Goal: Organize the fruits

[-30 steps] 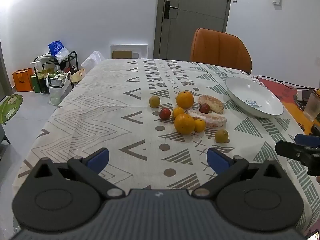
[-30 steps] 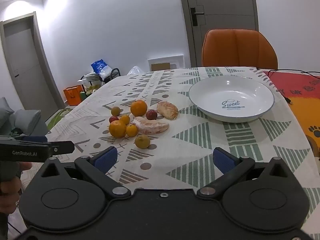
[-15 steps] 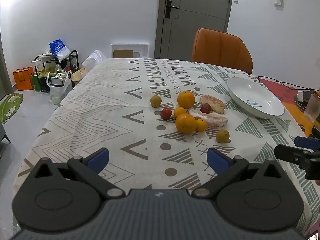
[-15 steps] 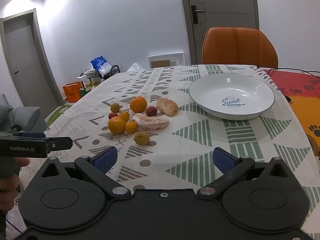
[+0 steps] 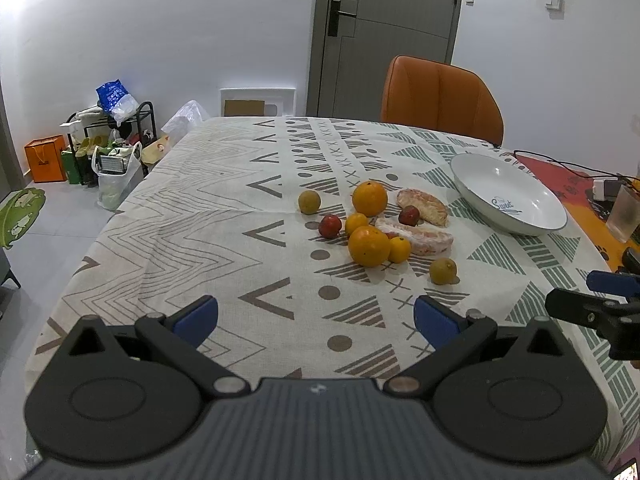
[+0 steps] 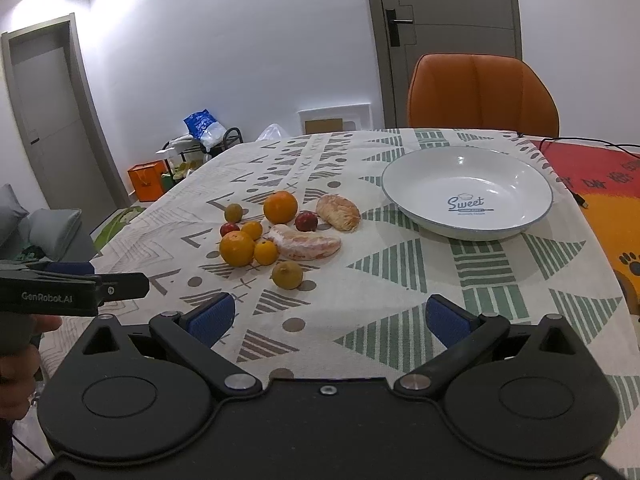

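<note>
A cluster of fruit lies mid-table: two large oranges (image 5: 368, 246) (image 6: 280, 207), small oranges (image 6: 266, 252), two red fruits (image 5: 330, 226), yellow-green fruits (image 6: 287, 275) (image 5: 309, 202), and two peeled pomelo pieces (image 6: 306, 243) (image 5: 422, 206). An empty white bowl (image 6: 516, 184) marked "Sweet" stands right of them; it also shows in the left wrist view (image 5: 476, 184). My left gripper (image 5: 316, 316) is open and empty, short of the fruit. My right gripper (image 6: 328, 314) is open and empty, just before the nearest yellow-green fruit.
An orange chair (image 6: 482, 92) stands at the table's far side. A cable (image 6: 576, 196) and a glass (image 5: 624, 216) lie on the orange mat at the right. Bags and a rack (image 5: 104, 148) stand on the floor at the left.
Both grippers have moved slightly forward toward the fruit. Both stay open and nothing on the table has moved.
</note>
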